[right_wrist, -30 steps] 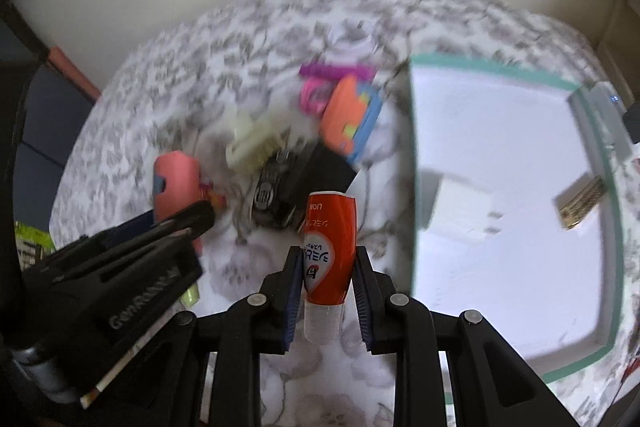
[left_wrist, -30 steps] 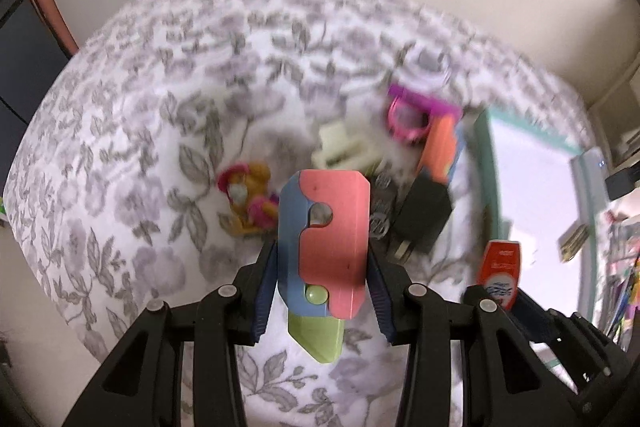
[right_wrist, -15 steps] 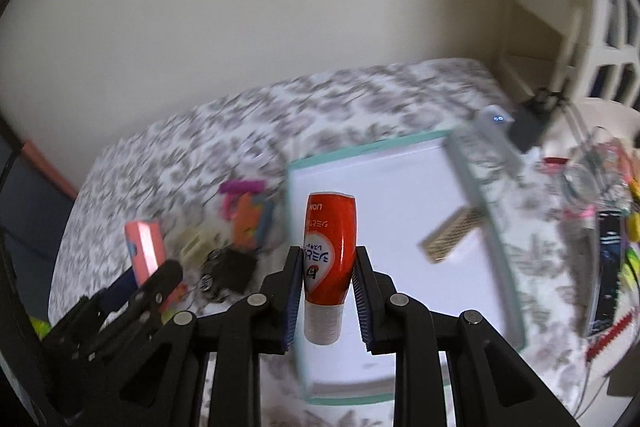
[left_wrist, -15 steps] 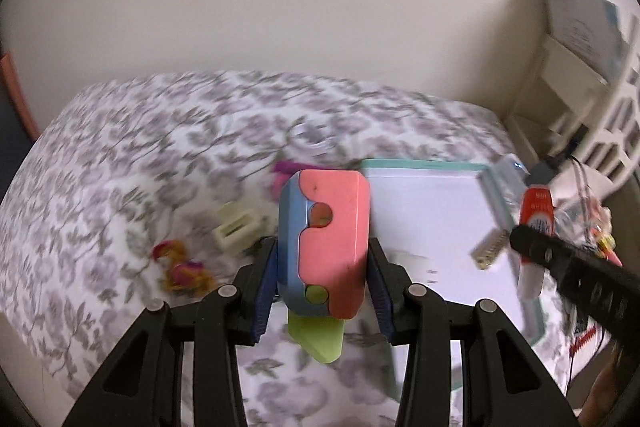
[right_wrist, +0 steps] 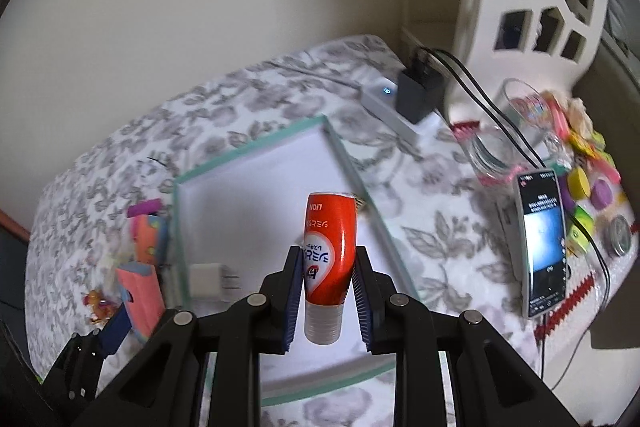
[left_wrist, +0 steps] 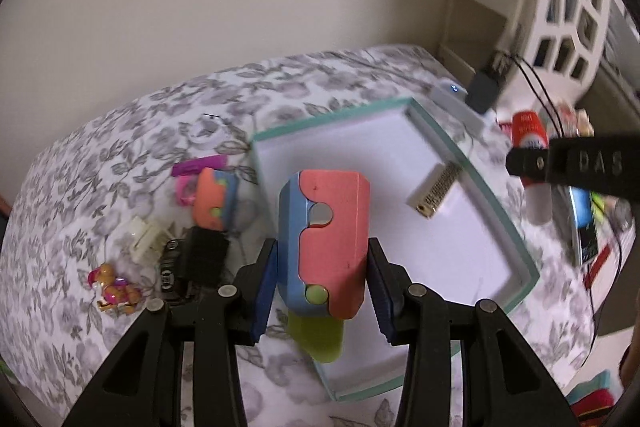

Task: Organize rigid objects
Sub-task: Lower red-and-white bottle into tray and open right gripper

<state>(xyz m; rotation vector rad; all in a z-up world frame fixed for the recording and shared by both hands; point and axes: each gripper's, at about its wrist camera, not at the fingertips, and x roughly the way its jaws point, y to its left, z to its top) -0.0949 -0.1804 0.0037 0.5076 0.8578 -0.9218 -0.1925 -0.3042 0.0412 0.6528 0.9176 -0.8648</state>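
My left gripper (left_wrist: pixel 322 279) is shut on a pink-and-blue block toy (left_wrist: pixel 328 239) with a green tip, held above the near left part of the teal-rimmed white tray (left_wrist: pixel 492 203). My right gripper (right_wrist: pixel 326 287) is shut on a red tube (right_wrist: pixel 328 251) with a clear cap, held over the tray (right_wrist: pixel 360 179) near its right rim. In the tray lie a gold perforated piece (left_wrist: pixel 438 189) and a white plug adapter (right_wrist: pixel 212 281). The red tube (left_wrist: pixel 530 135) also shows at the right of the left wrist view, and the pink toy (right_wrist: pixel 140 293) at the lower left of the right wrist view.
Left of the tray on the floral cloth lie a second pink-and-blue toy (left_wrist: pixel 212 199), a magenta ring piece (left_wrist: pixel 192 175), a cream clip (left_wrist: pixel 144 237), a black charger (left_wrist: pixel 200 259) and a small figurine (left_wrist: pixel 114 289). Right of it sit a phone (right_wrist: pixel 542 239), a power strip (right_wrist: pixel 400 107), cables and small clutter.
Both grippers have swung right with their objects, from over the loose pile to over the tray. The views have rolled, so the shelf and the clutter on the right have come into sight.
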